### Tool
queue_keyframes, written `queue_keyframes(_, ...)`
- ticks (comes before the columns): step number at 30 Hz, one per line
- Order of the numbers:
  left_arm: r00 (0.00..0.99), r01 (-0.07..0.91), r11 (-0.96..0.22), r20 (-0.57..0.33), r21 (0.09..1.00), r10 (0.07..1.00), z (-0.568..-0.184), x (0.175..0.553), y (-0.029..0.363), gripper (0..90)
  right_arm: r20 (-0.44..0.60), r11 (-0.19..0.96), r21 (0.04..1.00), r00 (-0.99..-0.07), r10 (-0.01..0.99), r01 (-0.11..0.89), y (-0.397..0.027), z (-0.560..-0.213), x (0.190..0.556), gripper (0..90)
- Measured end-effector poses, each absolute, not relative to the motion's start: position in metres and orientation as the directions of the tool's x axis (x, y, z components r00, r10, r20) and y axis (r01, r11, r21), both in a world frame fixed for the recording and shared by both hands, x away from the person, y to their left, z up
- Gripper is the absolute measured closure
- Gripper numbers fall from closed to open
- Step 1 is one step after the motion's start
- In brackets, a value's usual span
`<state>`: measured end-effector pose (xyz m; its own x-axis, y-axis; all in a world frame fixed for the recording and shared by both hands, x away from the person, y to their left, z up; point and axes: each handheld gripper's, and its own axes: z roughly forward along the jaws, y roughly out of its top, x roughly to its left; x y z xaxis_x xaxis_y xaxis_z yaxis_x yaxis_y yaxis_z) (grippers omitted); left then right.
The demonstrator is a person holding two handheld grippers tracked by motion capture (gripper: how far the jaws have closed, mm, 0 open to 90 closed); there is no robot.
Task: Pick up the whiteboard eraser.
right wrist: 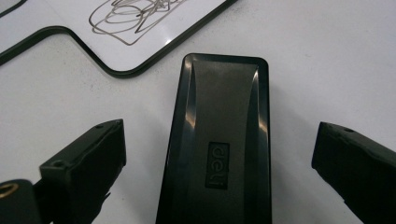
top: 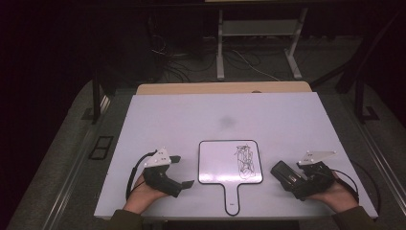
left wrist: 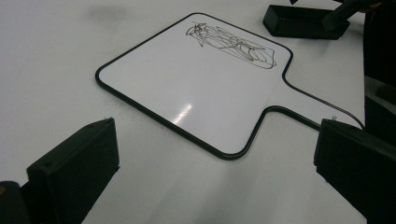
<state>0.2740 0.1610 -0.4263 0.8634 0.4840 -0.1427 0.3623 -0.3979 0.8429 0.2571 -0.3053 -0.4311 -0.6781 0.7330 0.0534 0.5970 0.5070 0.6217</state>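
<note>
- Eraser lies between the right gripper jaws, spread apart; close squarely on its sides.
- Left gripper jaws apart, holding nothing; could steady the scribbled whiteboard.

Paddle-shaped whiteboard, black rim, lies flat at bottom center of high view, handle twd bottom edge w/ a small hole near its tip. Black scribble fills its right half; rest blank. Black eraser, oblong, glossy back up w/ embossed logo, lies flat at lower right, just beside board's right edge, not touching.
</note>
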Motion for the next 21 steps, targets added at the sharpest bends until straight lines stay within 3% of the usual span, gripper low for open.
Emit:
queue_keyframes(9, 0.865, 0.362, -0.403, -0.142, 0.841, 0.481, -0.4266, 0.2741, 0.1607, 0.0, 0.035, 0.518, 0.611, -0.675, 0.737, 0.598, -0.3056, -0.4337, 0.2572, 5.9)
queue_keyframes(11, 0.865, 0.362, -0.402, -0.144, 0.841, 0.480, -0.4267, 0.2741, 0.1607, 0.0, 0.027, 0.523, 0.611, -0.676, 0.737, 0.595, -0.3063, -0.4342, 0.2569, 11.5)
queue_keyframes(19, 0.866, 0.363, -0.401, -0.146, 0.841, 0.478, -0.4268, 0.2741, 0.1606, 0.0, 0.031, 0.528, 0.596, -0.675, 0.738, 0.605, -0.3041, -0.4366, 0.2566, 15.5)
queue_keyframes(21, 0.866, 0.362, -0.402, -0.145, 0.841, 0.479, -0.4267, 0.2742, 0.1608, 0.0, 0.031, 0.531, 0.594, -0.677, 0.736, 0.604, -0.3043, -0.4363, 0.2564, 20.2)
